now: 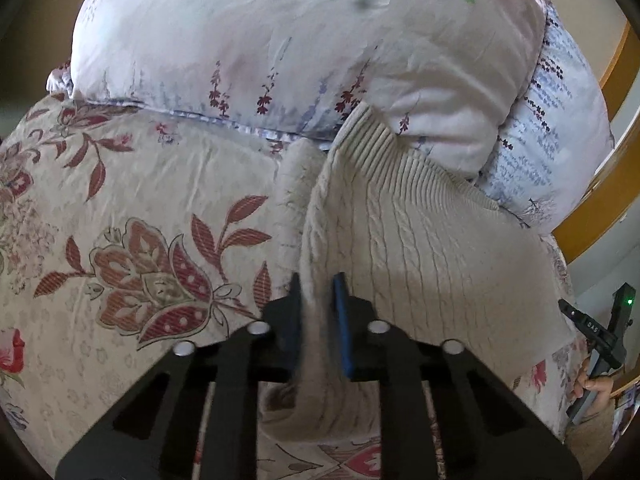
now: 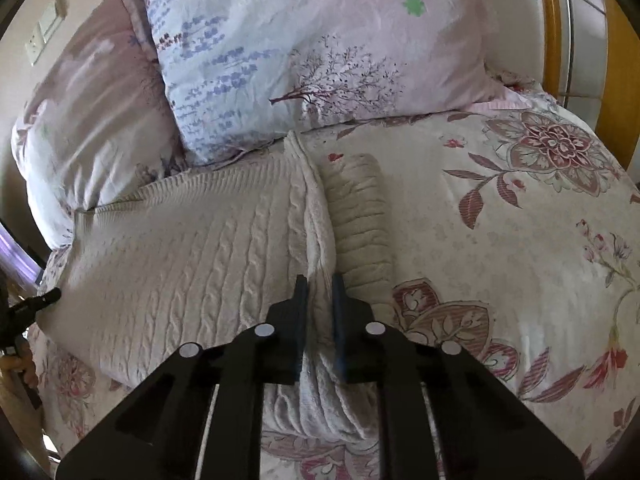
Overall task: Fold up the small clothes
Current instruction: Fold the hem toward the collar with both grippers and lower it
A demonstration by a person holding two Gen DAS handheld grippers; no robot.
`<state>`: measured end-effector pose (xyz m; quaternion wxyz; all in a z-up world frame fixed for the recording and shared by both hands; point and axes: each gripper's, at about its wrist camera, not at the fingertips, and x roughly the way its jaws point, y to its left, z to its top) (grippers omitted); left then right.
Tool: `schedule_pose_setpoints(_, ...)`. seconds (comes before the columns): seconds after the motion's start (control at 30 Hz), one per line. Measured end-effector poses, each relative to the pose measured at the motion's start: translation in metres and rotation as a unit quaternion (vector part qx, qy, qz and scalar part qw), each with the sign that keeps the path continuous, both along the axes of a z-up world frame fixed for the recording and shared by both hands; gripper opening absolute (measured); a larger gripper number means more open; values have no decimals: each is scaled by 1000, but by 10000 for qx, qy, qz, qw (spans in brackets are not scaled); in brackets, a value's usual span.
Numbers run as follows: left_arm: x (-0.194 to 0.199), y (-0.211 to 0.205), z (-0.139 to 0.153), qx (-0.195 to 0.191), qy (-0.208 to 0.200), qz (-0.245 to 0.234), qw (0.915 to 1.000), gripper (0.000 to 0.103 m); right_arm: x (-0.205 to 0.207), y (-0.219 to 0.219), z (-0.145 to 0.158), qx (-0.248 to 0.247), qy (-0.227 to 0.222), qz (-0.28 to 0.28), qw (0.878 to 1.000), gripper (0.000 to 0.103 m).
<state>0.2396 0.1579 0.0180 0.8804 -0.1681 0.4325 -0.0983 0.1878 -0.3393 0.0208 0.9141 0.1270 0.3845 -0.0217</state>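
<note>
A cream cable-knit sweater (image 1: 408, 248) lies on a floral bedspread (image 1: 132, 216), its ribbed hem against the pillows. My left gripper (image 1: 318, 284) is shut on the sweater's left edge, where a folded sleeve lies beside it. In the right wrist view the same sweater (image 2: 192, 256) spreads to the left. My right gripper (image 2: 320, 284) is shut on its right edge fold, with a ribbed sleeve (image 2: 360, 216) lying just to the right. The right gripper also shows at the far right of the left wrist view (image 1: 596, 336).
Two floral pillows (image 1: 280, 48) lean at the head of the bed, also seen in the right wrist view (image 2: 312, 48). A wooden bed frame (image 1: 616, 176) runs along the right. The bedspread (image 2: 520, 240) stretches to the right of the sweater.
</note>
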Motion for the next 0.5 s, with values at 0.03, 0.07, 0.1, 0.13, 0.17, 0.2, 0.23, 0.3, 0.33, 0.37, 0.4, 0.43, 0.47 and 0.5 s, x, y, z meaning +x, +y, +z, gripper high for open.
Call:
schedule_pose_setpoints(0.03,0,1,0,-46,14,-5,10000,9,-2,1,2,-21,-46,-3,10000,11)
schedule_pose_setpoints(0.07,-1,2,0,-74,15,-9,10000,9,-4,1,4,-38,-77,-11,10000,11)
schedule_pose_setpoints(0.1,-2,2,0,-75,6,-20,10000,8,-6,2,6,-45,-116,-23,9999,11)
schedule_pose_setpoints(0.13,-4,2,1,-66,-15,-40,10000,8,-7,2,8,-36,-142,-28,9999,11)
schedule_pose_setpoints(0.17,-5,2,2,-69,-25,-53,10000,8,-10,2,10,-25,-179,-41,9998,11)
schedule_pose_setpoints(0.2,-7,3,2,-92,-30,-72,9999,8,-11,2,12,-18,-202,-47,9998,11)
schedule_pose_setpoints(0.23,-9,4,2,-114,-37,-73,9999,8,-14,2,13,-9,-218,-45,9998,11)
schedule_pose_setpoints(0.3,-13,6,2,-163,-44,-88,9998,8,-18,4,14,-10,-229,-63,9997,10)
schedule_pose_setpoints(0.33,-16,7,3,-192,-50,-101,9998,8,-19,4,14,1,-227,-75,9997,10)
schedule_pose_setpoints(0.37,-19,8,3,-215,-51,-110,9997,8,-22,4,14,18,-222,-97,9997,10)
schedule_pose_setpoints(0.4,-22,9,3,-231,-48,-117,9997,8,-24,3,13,26,-216,-119,9997,10)
schedule_pose_setpoints(0.43,-25,10,2,-244,-48,-126,9996,8,-25,3,12,32,-202,-135,9997,10)
schedule_pose_setpoints(0.47,-26,10,1,-240,-43,-126,9996,8,-25,2,9,16,-163,-148,9998,10)
schedule_pose_setpoints(0.5,-27,11,-1,-247,-22,-115,9996,8,-23,1,6,-12,-104,-182,9998,10)
